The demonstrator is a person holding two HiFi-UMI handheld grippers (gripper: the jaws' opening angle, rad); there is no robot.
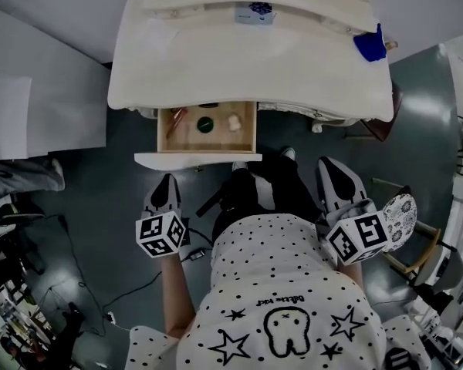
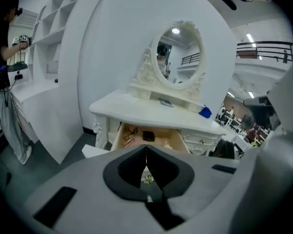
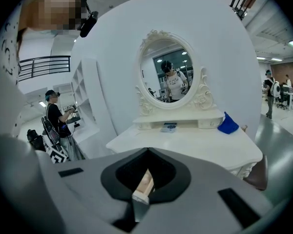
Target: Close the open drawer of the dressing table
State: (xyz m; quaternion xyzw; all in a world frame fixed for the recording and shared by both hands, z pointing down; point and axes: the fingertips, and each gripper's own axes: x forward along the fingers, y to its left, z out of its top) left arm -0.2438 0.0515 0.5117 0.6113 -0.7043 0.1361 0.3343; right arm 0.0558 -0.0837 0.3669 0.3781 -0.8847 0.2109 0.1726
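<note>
The white dressing table (image 1: 247, 60) stands ahead, its wooden drawer (image 1: 207, 129) pulled out with the white front panel (image 1: 197, 160) towards me. Inside lie a black round item (image 1: 205, 125), a pale item (image 1: 233, 121) and a reddish tool (image 1: 176, 119). My left gripper (image 1: 167, 182) hangs just below the drawer front, jaws shut and empty. In the left gripper view the drawer (image 2: 158, 139) shows above the shut left gripper (image 2: 146, 151). My right gripper (image 1: 329, 168) sits to the right of the drawer, below the tabletop edge. The right gripper (image 3: 147, 151) also looks shut with nothing held.
An oval mirror (image 3: 167, 72) and a blue object (image 1: 370, 46) sit on the tabletop. White shelving (image 1: 38, 91) stands to the left. A wooden chair (image 1: 417, 241) and a brown stool (image 1: 382, 126) are at the right. Cables (image 1: 100, 284) lie on the grey floor. A person (image 2: 5, 82) stands far left.
</note>
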